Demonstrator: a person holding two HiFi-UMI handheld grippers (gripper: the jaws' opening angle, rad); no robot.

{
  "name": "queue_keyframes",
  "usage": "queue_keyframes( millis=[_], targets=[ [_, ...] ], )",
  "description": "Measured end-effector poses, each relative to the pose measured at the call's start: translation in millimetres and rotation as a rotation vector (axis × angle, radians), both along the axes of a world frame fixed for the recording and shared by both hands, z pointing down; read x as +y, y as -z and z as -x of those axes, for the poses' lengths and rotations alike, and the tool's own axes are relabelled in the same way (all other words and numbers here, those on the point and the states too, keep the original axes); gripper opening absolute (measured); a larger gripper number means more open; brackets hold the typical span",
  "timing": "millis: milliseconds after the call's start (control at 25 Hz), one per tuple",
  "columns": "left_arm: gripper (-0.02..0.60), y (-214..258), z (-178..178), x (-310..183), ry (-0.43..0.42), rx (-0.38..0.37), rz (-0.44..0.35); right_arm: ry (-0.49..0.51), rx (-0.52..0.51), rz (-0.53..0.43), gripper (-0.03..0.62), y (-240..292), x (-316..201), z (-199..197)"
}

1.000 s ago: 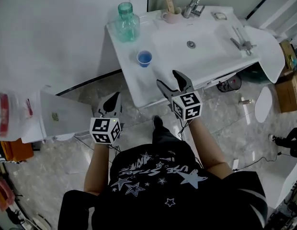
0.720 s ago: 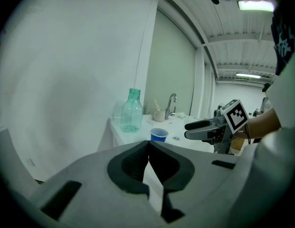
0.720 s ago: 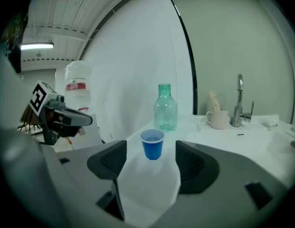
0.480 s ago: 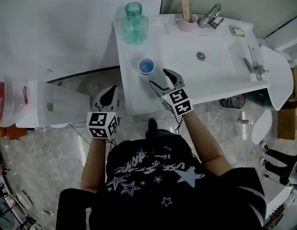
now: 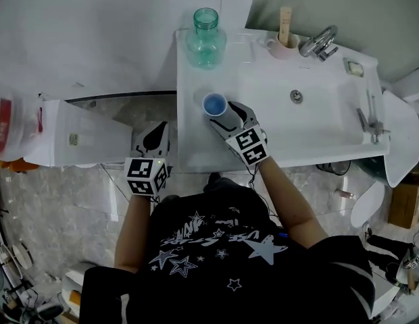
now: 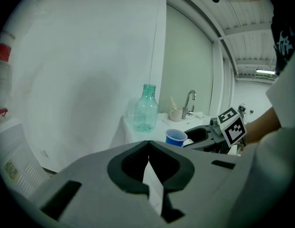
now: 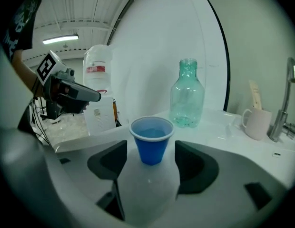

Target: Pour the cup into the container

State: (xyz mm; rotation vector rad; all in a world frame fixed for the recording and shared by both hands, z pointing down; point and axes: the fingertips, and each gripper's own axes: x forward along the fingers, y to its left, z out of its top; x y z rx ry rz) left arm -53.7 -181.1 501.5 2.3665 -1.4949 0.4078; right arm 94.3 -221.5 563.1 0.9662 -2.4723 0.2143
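In the head view, the blue cup (image 5: 214, 104) stands on the white surface (image 5: 311, 130), close to its near left corner. The right claw (image 5: 230, 115) reaches to it from the near side, and its jaws are spread wide, one at each side of the cup. The green bottle (image 5: 205, 32), which I take as the container, is farther away at the far left corner, well apart from the cup. The left claw (image 5: 155, 132) hangs to the left, off the surface and over the floor, probably because this step does not need it.

In the left gripper view, the left claw (image 6: 148, 146) has its jaws pressed together and nothing is between them. Past it, on the right, I can see the cup (image 6: 176, 137) with the right claw (image 6: 200, 136) just beside it, and behind them the bottle (image 6: 146, 108) and a tap (image 6: 189, 103).

In the right gripper view, the right claw (image 7: 151, 147) is wide open and the cup (image 7: 152, 133) stands upright in the middle of the gap. There is blue liquid inside. The pads do not seem to touch its wall, so I judge the grasp is not yet made. The claw is held level and low, I think so that it closes on the body of the cup and keeps it upright. The bottle (image 7: 187, 101) waits behind, a little to the right, with its narrow mouth open; pouring there will ask for care
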Motion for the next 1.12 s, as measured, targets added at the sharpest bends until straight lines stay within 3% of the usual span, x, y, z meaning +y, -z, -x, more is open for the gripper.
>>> queue_keyframes(
  millis=[480, 1120],
  targets=[
    [0.009, -2.2, -4.0, -6.6, 0.022, -0.009, 0.010, 0.074, -0.008, 0.004, 0.319, -11.3, -16.5, 21.9],
    [0.009, -7.7, 5.6, 2.9, 0.059, -0.002, 0.023, 0.086, -0.048, 0.014, 0.313, -11.5, -31.3, 37.7]
  ],
)
